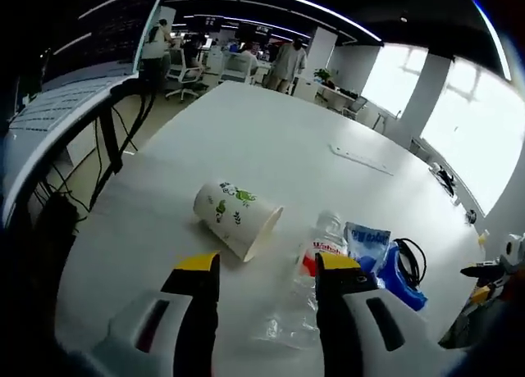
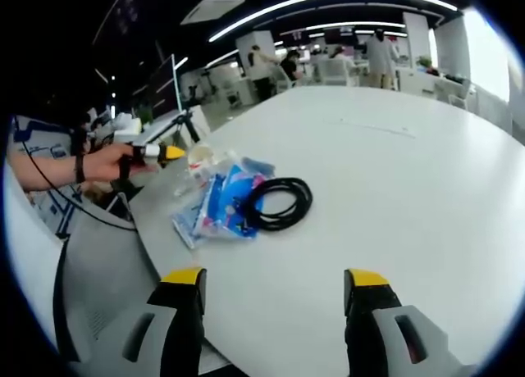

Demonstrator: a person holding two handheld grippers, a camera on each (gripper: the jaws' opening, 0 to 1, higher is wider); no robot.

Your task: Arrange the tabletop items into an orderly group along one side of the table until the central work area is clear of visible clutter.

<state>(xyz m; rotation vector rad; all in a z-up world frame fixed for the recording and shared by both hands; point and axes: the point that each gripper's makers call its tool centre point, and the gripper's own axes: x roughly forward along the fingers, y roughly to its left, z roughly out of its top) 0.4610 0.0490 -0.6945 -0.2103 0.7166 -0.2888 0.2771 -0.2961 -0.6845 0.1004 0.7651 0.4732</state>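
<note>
— Looking along the left gripper (image 1: 267,272): jaws spread wide, yellow tips apart, nothing between them. Hovering over the white table (image 1: 271,139).

— And just ahead of those tips?

— A paper cup (image 1: 236,217) with green leaf print, tipped on its side, mouth turned toward the right of the left gripper view. Beside it, near the right jaw, a clear plastic bottle (image 1: 316,258) with a red label, lying down. Touching that, a blue-and-white packet (image 1: 367,244), then a blue item with a black cable (image 1: 408,262) looped on it. Farther off on the table, a white power strip (image 1: 361,158).

— From the other side?

— Right gripper (image 2: 275,283) equally wide open, gripping nothing, poised above bare tabletop. Ahead, the same cluster close to the table's edge: black cable (image 2: 279,203) coiled, resting partly on the blue packets (image 2: 217,209). Behind them, something clear; cannot tell exactly what. At the left of that view, a hand (image 2: 111,162) holding the other gripper, yellow tip pointed at the pile.

— Background?

— Office chairs, desks, standing people (image 1: 287,64), bright windows.
</note>
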